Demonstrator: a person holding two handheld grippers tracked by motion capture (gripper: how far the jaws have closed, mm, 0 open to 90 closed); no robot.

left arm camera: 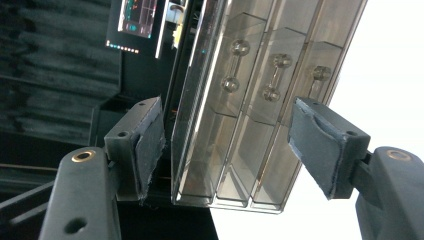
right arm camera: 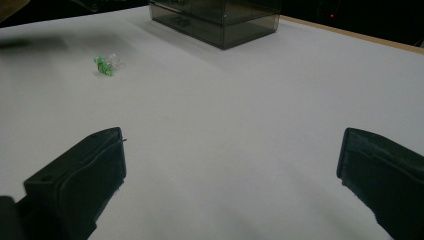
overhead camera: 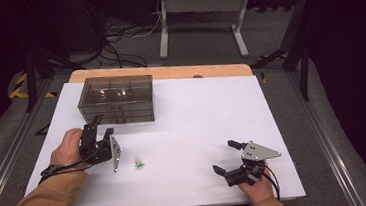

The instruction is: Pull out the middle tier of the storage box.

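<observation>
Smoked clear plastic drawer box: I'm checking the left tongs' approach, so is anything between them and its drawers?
Nothing visible. The left tongs stand open, facing the smoked clear plastic drawer box, with only air between.

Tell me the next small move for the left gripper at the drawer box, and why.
Probably ease the left gripper forward onto a drawer handle and close. Its jaws are open and turned on their side, facing the smoky drawer box front; all three drawers look shut, and nothing is between the pads. The right gripper rests open on the table.
</observation>
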